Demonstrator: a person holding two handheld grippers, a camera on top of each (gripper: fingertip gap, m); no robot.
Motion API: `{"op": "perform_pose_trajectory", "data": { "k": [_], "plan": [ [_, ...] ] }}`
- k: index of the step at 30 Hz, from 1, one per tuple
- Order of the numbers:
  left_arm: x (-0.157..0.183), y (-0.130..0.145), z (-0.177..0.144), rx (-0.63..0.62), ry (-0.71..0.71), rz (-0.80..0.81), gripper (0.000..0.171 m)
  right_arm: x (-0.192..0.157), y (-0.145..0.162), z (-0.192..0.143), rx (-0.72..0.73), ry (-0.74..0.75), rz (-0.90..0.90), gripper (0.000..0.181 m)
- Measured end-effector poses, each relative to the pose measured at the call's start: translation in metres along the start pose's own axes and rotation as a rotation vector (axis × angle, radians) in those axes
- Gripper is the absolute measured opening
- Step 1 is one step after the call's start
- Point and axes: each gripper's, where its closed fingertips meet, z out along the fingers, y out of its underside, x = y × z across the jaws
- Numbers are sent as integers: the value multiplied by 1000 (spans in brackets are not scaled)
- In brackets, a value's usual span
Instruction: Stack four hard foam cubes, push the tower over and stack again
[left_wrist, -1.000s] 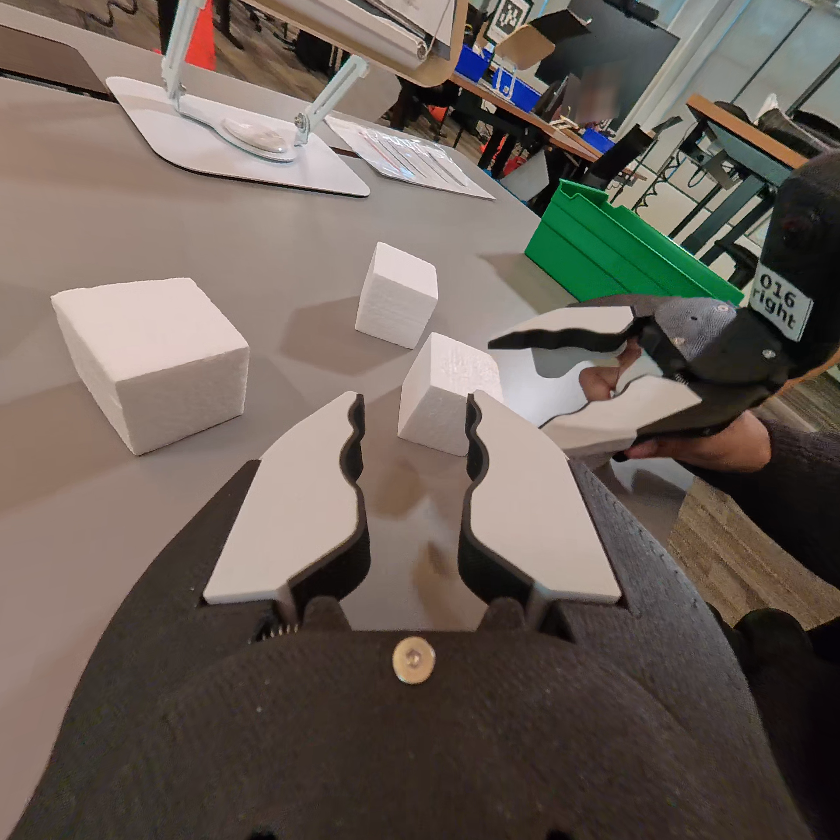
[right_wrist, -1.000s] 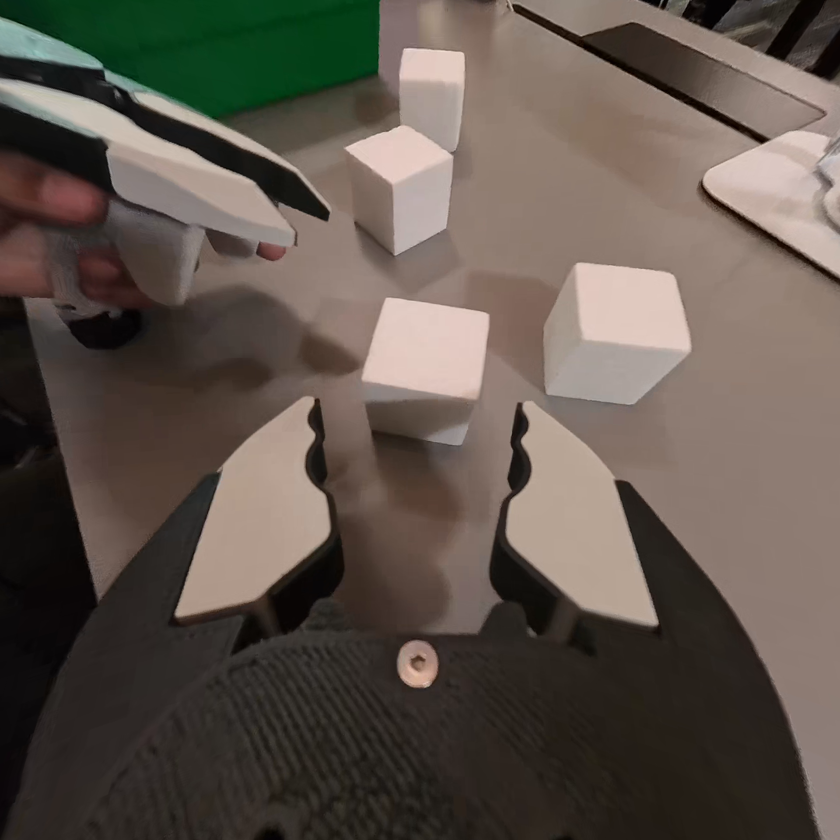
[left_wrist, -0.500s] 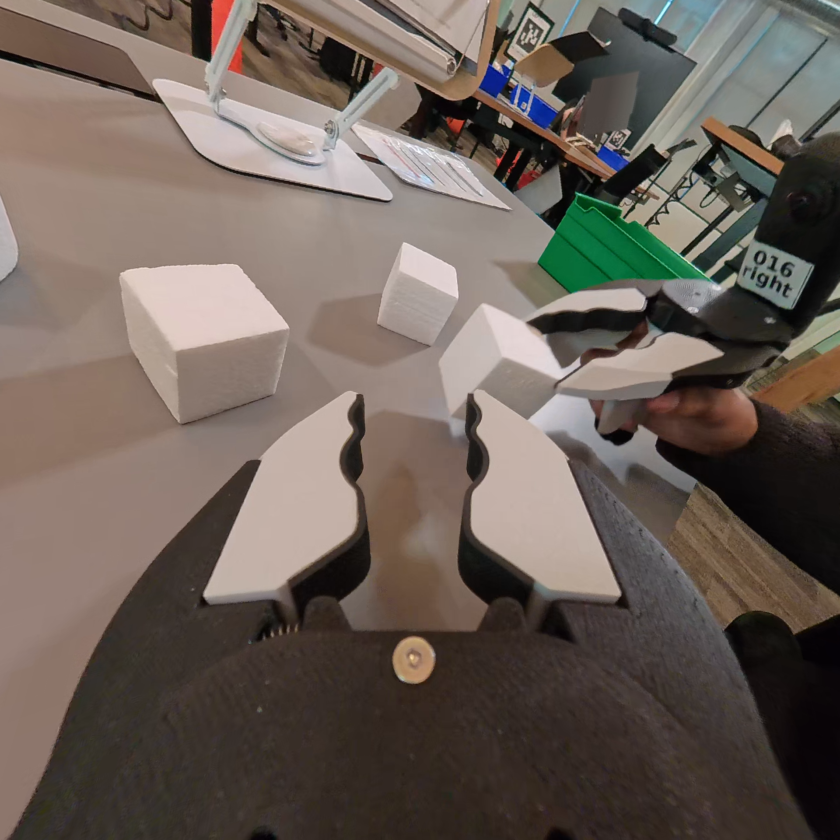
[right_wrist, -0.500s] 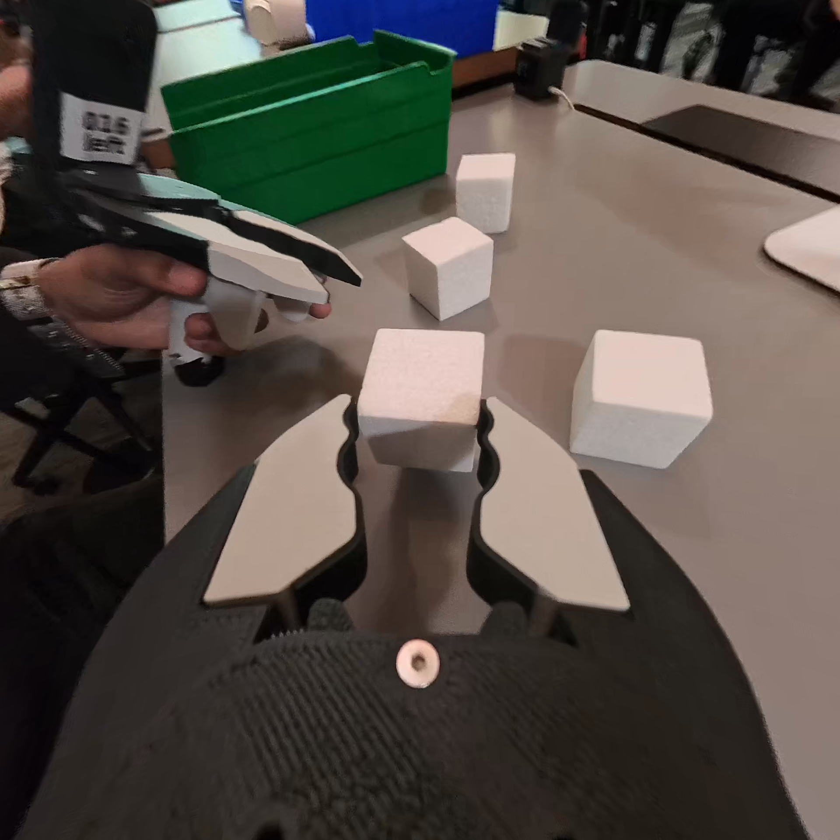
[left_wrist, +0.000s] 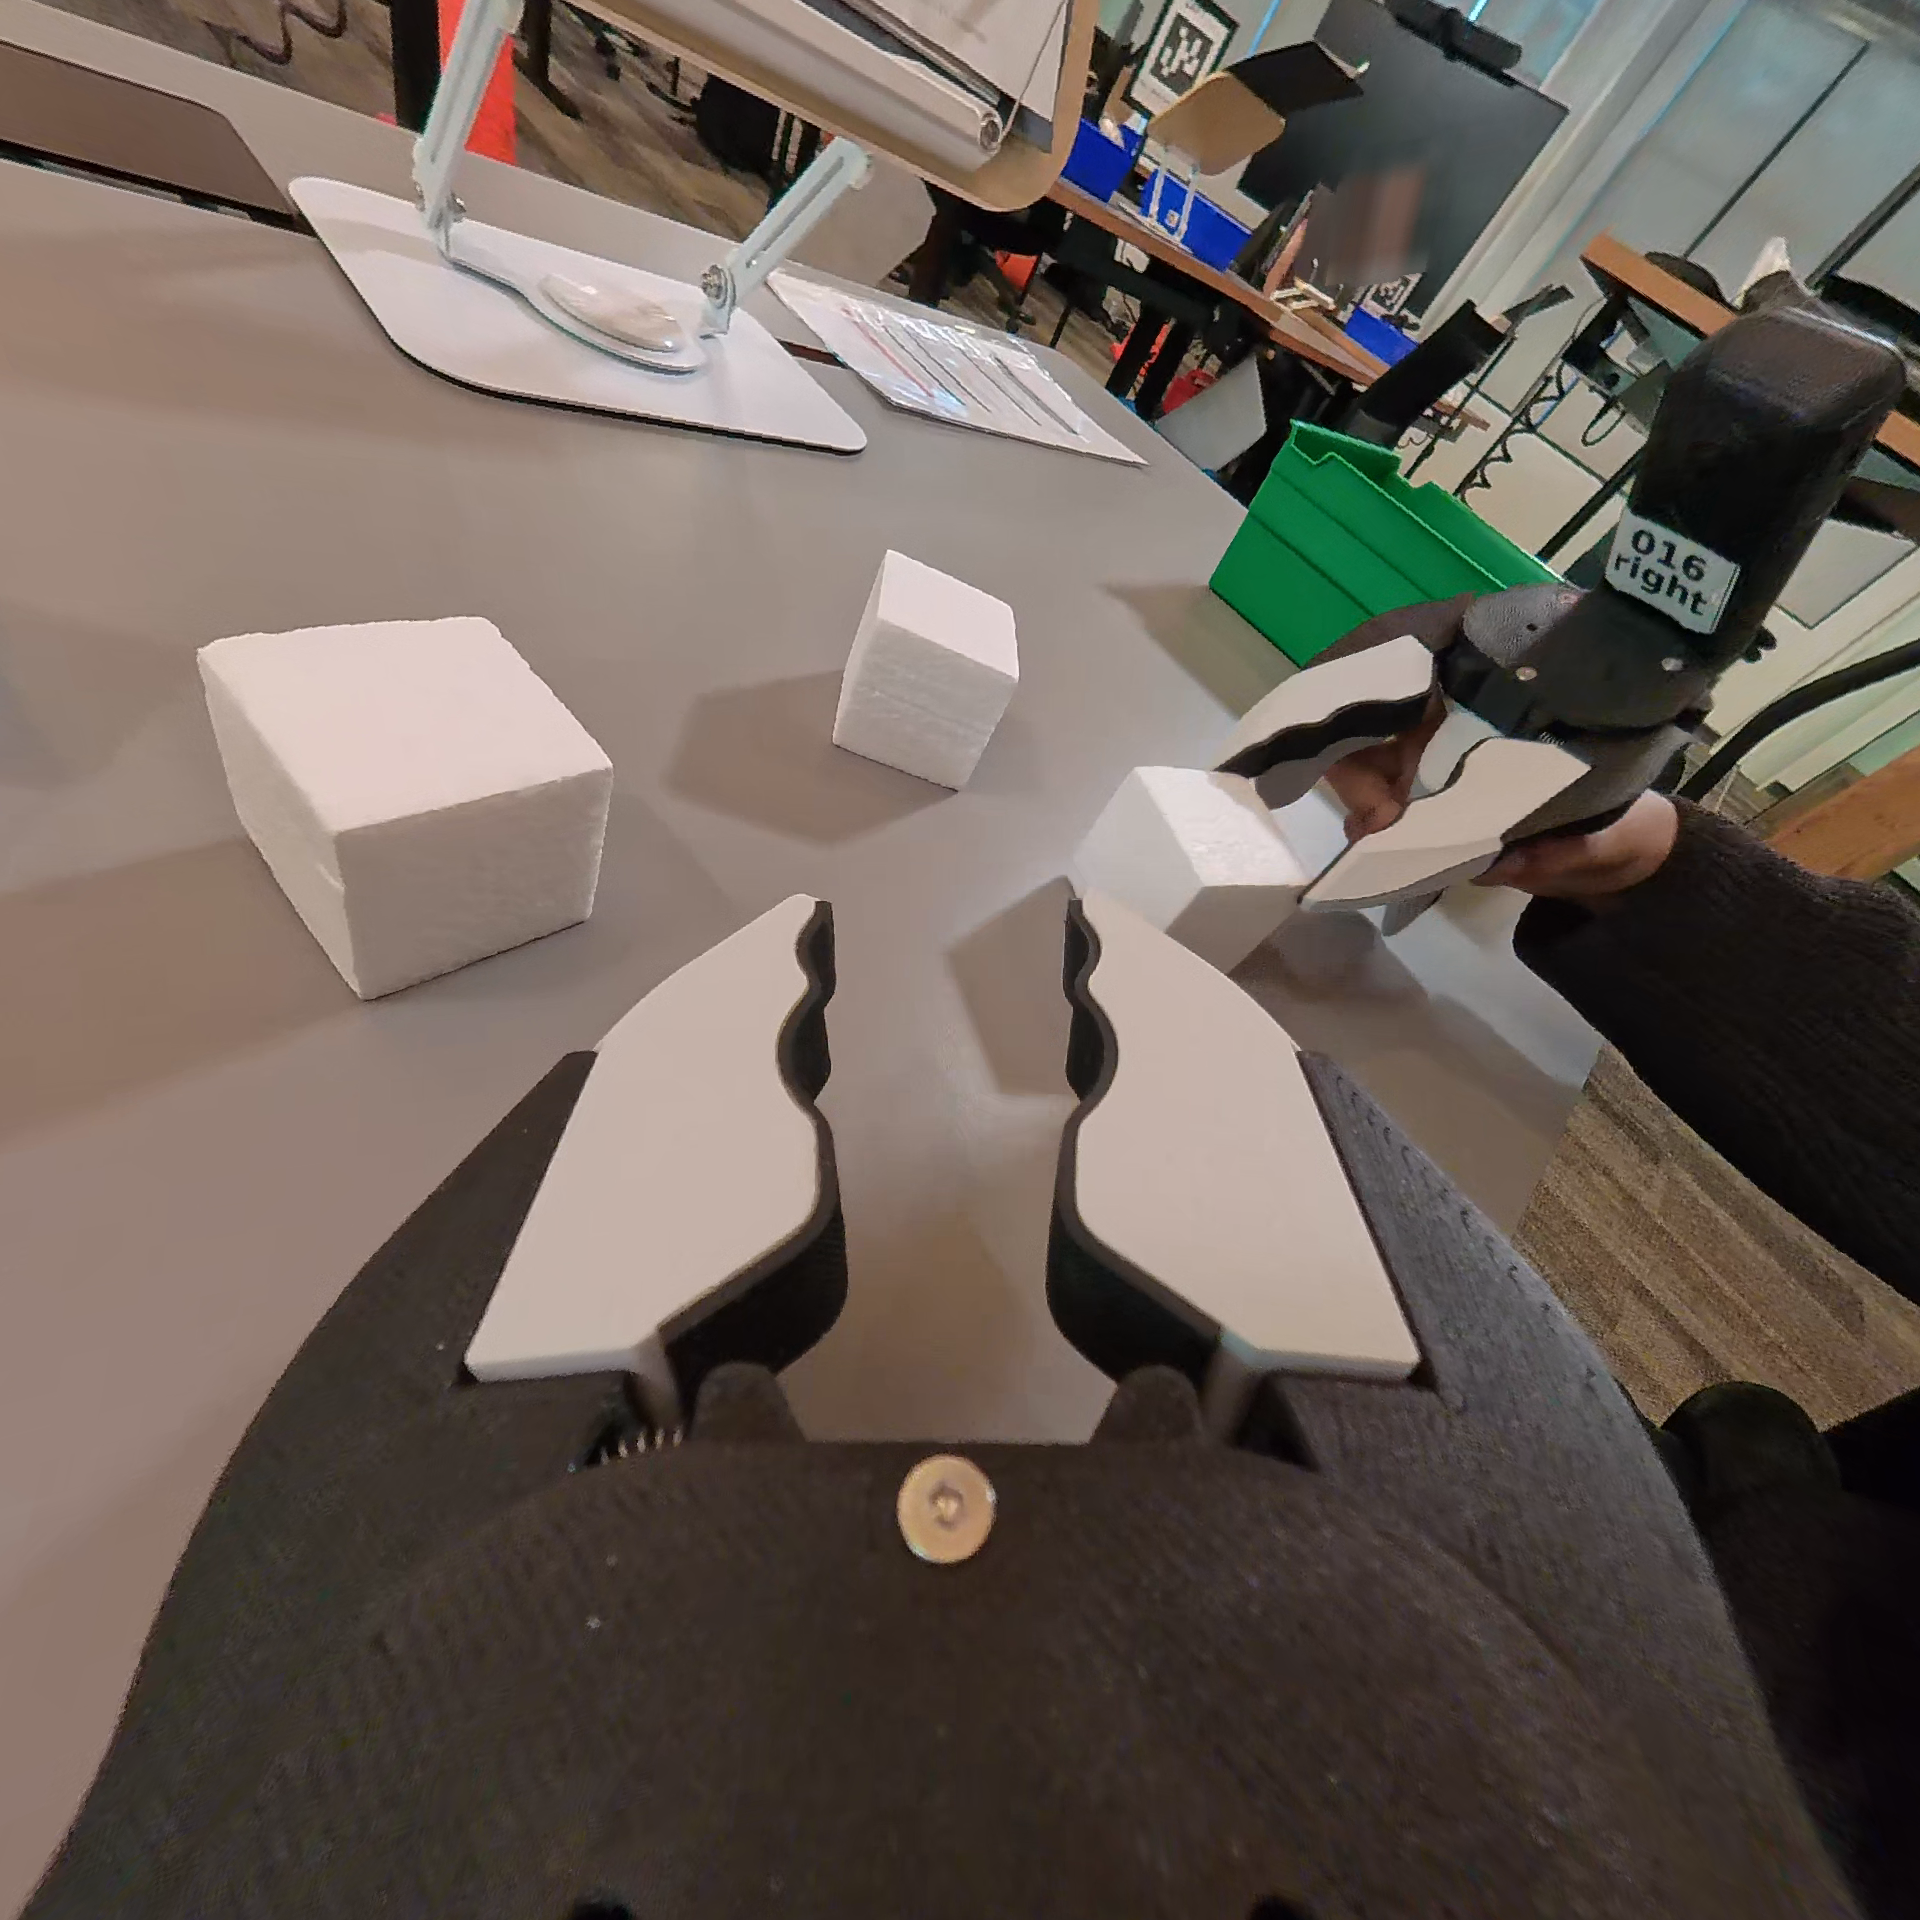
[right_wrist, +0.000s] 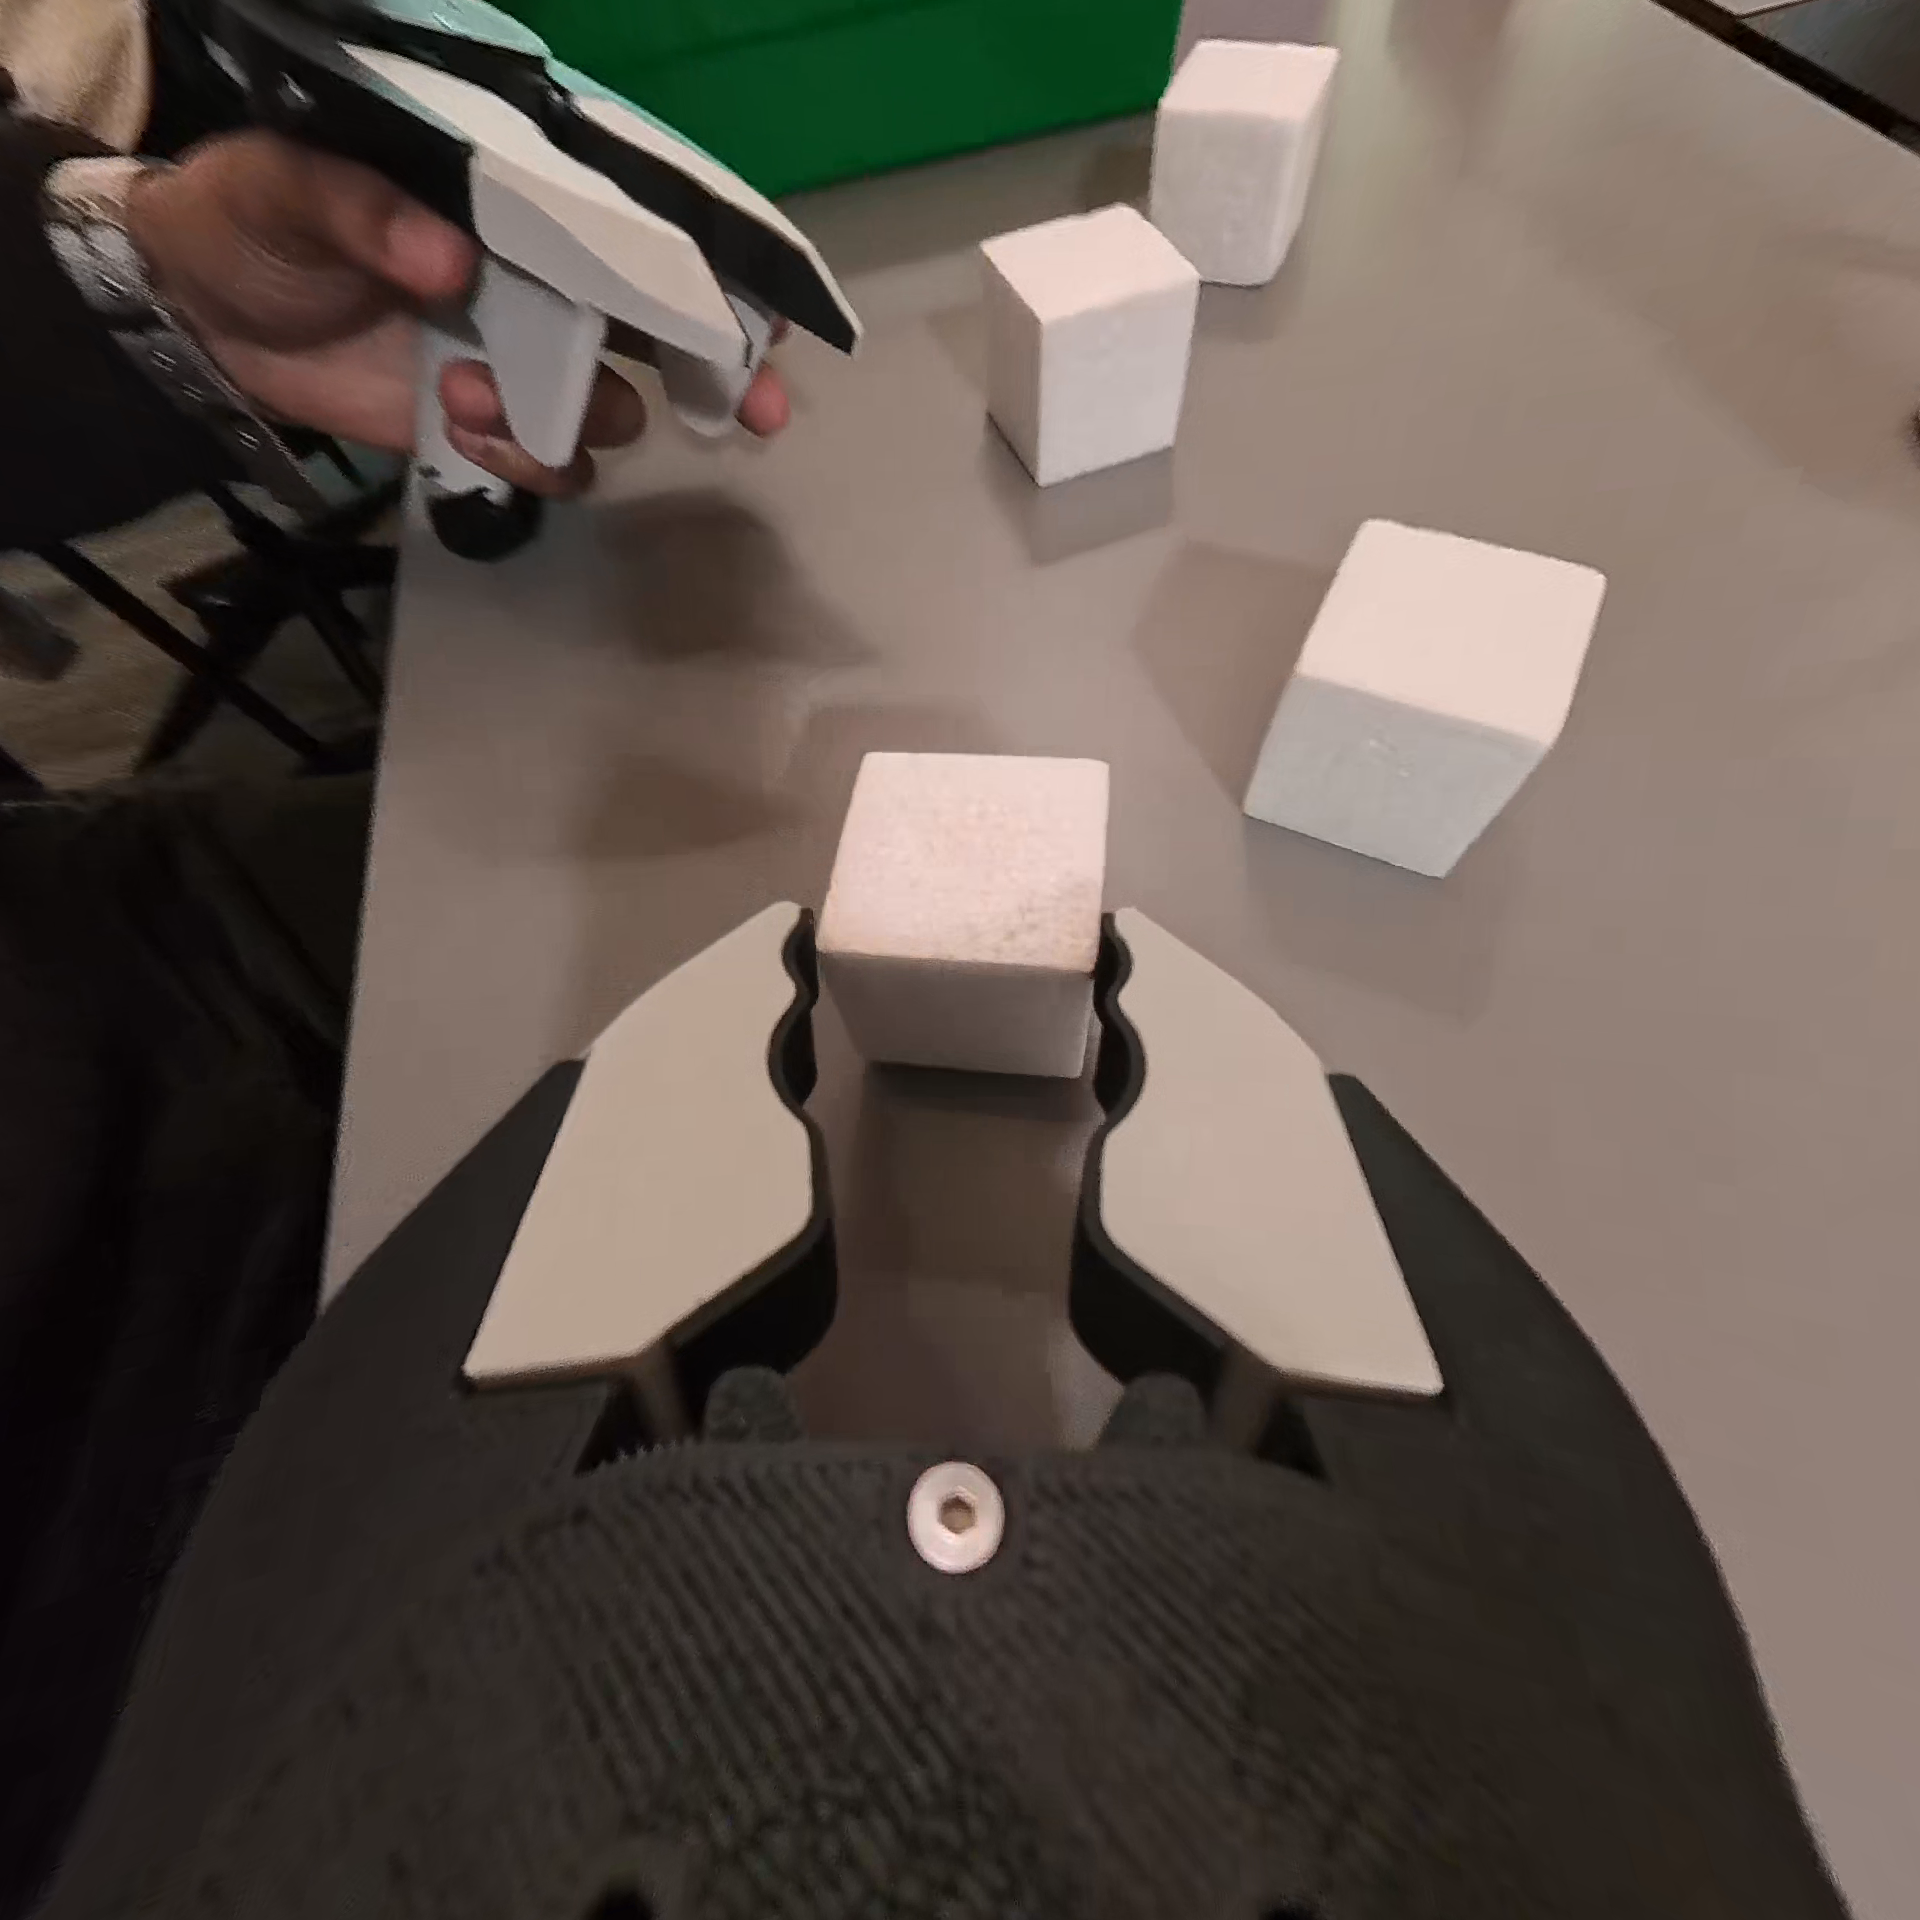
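Observation:
My right gripper (right_wrist: 956, 935) is shut on a small white foam cube (right_wrist: 961, 914), gripped by its two side faces and held low over the grey table (right_wrist: 1558, 1195). The left wrist view shows the same cube (left_wrist: 1184, 862) in the right gripper (left_wrist: 1283, 842), just right of my left fingertips. My left gripper (left_wrist: 948, 925) is open and empty above the table. It also shows in the right wrist view (right_wrist: 810, 322), held by a hand at the upper left.
Other white foam cubes stand on the table: a large one (left_wrist: 416, 790) and a smaller one (left_wrist: 925, 686); the right wrist view shows three (right_wrist: 1423, 696), (right_wrist: 1091, 343), (right_wrist: 1236, 156). A green bin (left_wrist: 1351, 551), a white-based stand (left_wrist: 582, 343) and a laminated sheet (left_wrist: 956, 364) lie farther back. The table edge (left_wrist: 1538, 1143) runs at right. Tip to tip, the grippers are about 15 cm apart.
My right gripper went from open before the cube to shut on it and has lifted and shifted it. My left gripper stayed open and moved a little.

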Motion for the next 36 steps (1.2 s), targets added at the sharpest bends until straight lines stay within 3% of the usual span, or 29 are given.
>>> {"op": "perform_pose_trajectory", "data": {
  "k": [5,9,12,20,36],
  "plan": [
    [0,1,0,-3,-3,4,43,4,6,2,-26,27,23,86],
    [-1,1,1,-5,-3,4,43,4,8,4,-55,52,4,94],
    [0,1,1,-6,-2,5,43,8,16,5,-97,88,-9,92],
    [-1,1,2,-9,0,-1,43,29,22,-6,-104,171,26,60],
    [-2,2,3,-15,-9,-4,42,7,22,-1,-107,42,18,42]
  ]
}}
